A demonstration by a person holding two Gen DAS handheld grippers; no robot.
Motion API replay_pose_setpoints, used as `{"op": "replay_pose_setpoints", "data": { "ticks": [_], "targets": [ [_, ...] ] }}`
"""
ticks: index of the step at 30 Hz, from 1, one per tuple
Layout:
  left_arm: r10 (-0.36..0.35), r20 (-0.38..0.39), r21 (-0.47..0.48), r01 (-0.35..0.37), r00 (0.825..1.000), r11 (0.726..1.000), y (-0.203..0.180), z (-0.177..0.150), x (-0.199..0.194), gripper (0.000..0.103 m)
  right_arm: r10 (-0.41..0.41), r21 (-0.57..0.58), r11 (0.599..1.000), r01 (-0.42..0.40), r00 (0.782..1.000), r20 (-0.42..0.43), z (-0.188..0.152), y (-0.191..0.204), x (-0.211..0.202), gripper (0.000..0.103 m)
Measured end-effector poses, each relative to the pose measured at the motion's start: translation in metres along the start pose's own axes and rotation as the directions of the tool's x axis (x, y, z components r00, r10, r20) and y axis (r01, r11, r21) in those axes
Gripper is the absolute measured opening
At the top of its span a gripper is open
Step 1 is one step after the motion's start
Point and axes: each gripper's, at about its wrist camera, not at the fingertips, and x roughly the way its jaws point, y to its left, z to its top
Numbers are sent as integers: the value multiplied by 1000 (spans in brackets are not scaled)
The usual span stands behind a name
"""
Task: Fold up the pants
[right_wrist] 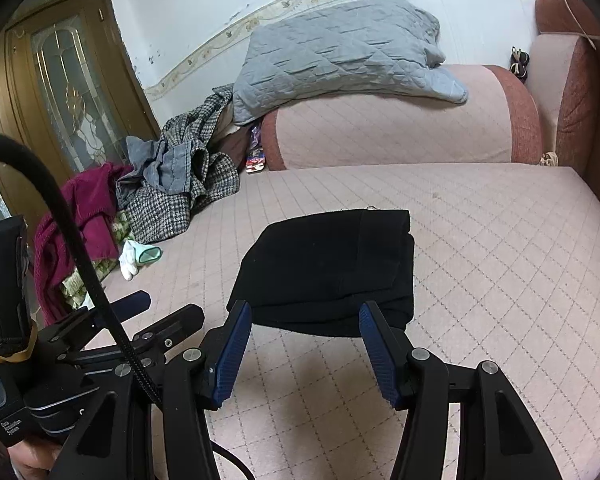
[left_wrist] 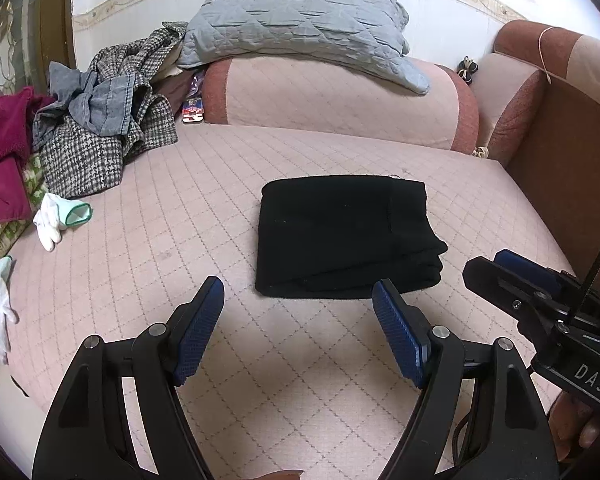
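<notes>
Both grippers — left gripper [left_wrist: 298, 294], right gripper [right_wrist: 305, 318] — gape empty just before folded black pants [left_wrist: 344, 236].

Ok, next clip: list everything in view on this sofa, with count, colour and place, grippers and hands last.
pants: one, black, folded into a flat rectangle, middle of the seat
sofa seat: one, pink quilted, under everything
back cushion: one, pink with reddish ends, behind the pants
quilted cover: one, grey-blue, on top of the back cushion
clothes pile: one heap, houndstooth, denim-blue and maroon, far left of the seat
gloves: two, white, left edge of the seat, apart from each other
armrest: one, reddish-brown and pink, far right
door: one, wooden with patterned glass, left of the wall
left gripper: black with blue pads, open, empty, just short of the pants
right gripper: same build, open, empty, at the near edge of the pants
hand: partly seen under the right gripper's handle
</notes>
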Motion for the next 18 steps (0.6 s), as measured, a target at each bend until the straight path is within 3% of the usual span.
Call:
{"op": "replay_pose_setpoints", "data": {
  "ticks": [18],
  "targets": [
    [-11,4,-11,11,1000,1000,-1,2,5,78,3,8,1000,-3,1000,-13,-1,-3,4,54]
  ]
}}
